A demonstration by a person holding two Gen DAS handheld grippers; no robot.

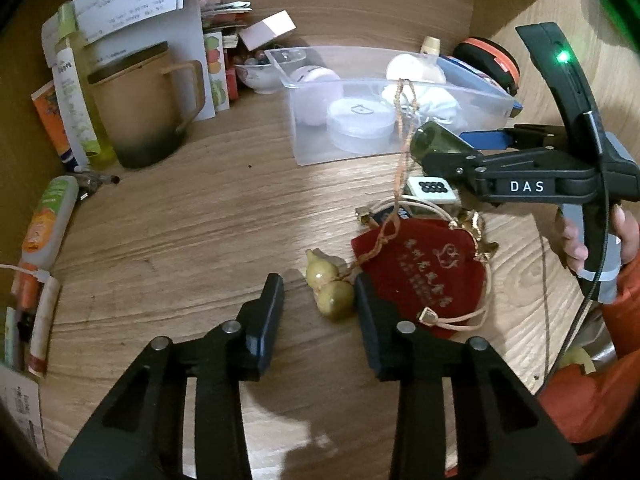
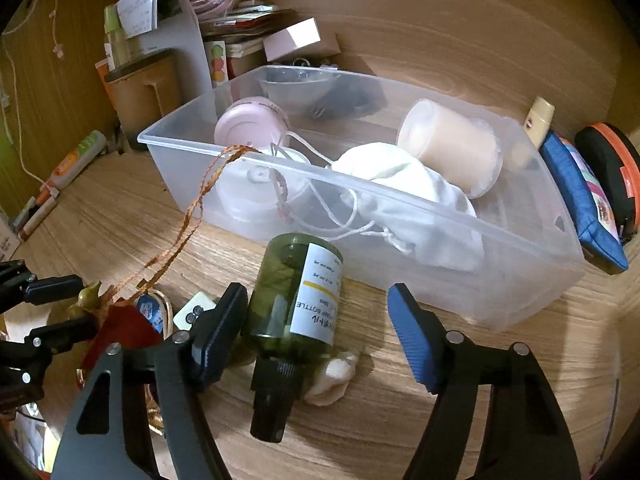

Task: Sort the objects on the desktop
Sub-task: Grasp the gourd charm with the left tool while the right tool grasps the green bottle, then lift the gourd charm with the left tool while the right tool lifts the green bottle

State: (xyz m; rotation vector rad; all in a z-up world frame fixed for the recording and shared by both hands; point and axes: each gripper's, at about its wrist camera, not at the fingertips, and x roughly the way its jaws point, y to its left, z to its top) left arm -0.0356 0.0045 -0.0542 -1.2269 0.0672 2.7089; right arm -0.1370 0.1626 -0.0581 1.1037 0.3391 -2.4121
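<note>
The small green gourd charm [image 1: 330,290] lies on the wooden desk [image 1: 180,232], touching the edge of a red pouch [image 1: 420,272]. Its braided orange cord [image 1: 400,168] rises from it toward the clear plastic bin [image 1: 304,128]. The left gripper [image 1: 320,304] is low over the desk, jaws apart, one finger on either side of the gourd; whether they touch it cannot be judged.

The dark green pump bottle [image 2: 296,300] lies on its side just in front of the bin [image 2: 520,280], cap toward the camera. The right gripper [image 2: 316,320] straddles it with jaws apart; the black finger [image 2: 216,332] is at the bottle's side, the blue-padded finger [image 2: 412,340] stands clear.

A white tile with black dots [image 1: 432,190] lies beside the pouch. The bin holds a white cloth bag [image 2: 400,184], round containers and a beige jar [image 2: 452,144].
</note>
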